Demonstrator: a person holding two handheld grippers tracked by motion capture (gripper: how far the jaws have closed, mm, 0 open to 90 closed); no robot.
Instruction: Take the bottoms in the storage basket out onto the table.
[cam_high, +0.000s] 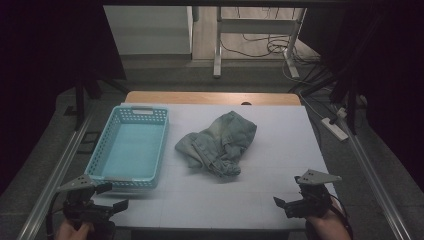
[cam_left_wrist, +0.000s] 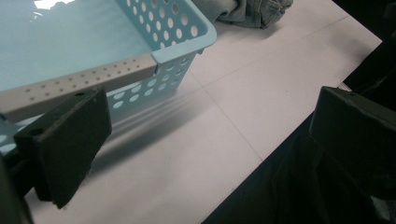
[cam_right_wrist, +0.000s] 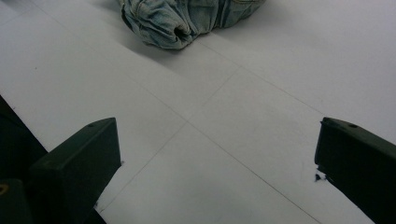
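both claws, left (cam_high: 116, 196) and right (cam_high: 283, 205), gape apart near crumpled jeans (cam_high: 217, 143).

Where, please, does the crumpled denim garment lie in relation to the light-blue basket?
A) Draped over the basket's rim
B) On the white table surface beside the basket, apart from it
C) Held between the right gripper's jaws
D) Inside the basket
B: in the high view the denim garment lies bunched on the white table surface, to the right of the light-blue basket, with bare table between them, and the basket holds nothing.

White table (cam_high: 280, 200), power strip (cam_high: 334, 128), perhaps.
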